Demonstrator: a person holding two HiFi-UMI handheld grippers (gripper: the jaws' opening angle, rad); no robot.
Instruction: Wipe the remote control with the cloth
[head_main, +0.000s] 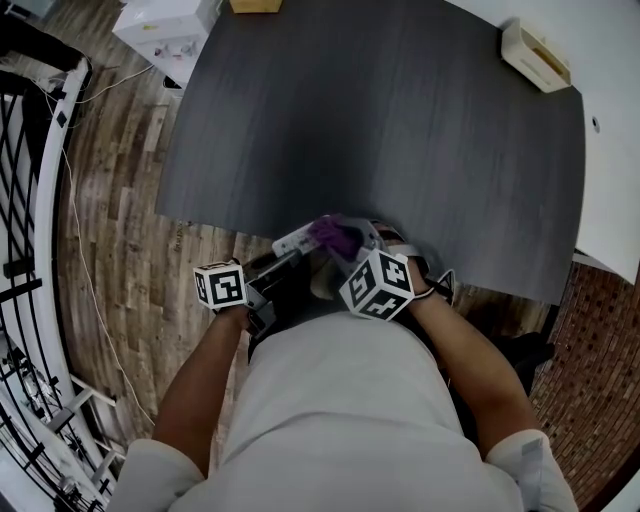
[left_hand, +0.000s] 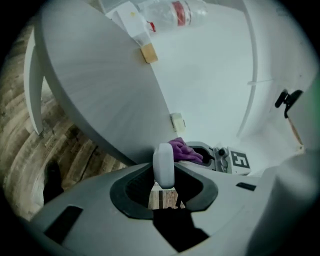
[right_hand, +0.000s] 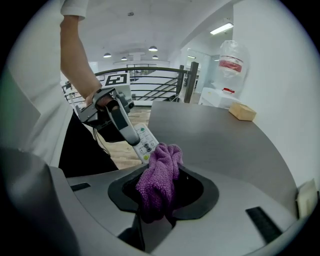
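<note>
The white remote control (head_main: 293, 242) hangs in the air just off the near edge of the dark table (head_main: 380, 120), with my left gripper (head_main: 283, 264) shut on it. In the left gripper view the remote (left_hand: 163, 164) stands end-on between the jaws. My right gripper (head_main: 349, 250) is shut on a bunched purple cloth (head_main: 335, 236), which lies against the remote's far end. In the right gripper view the cloth (right_hand: 159, 180) fills the jaws and touches the button face of the remote (right_hand: 144, 140). The left gripper (right_hand: 124, 131) reaches in from the left.
A beige box (head_main: 537, 55) sits at the table's back right corner and a yellow block (head_main: 255, 5) at its far edge. A white box (head_main: 165, 25) stands on the wooden floor at the back left. A black railing (head_main: 20, 200) runs along the left.
</note>
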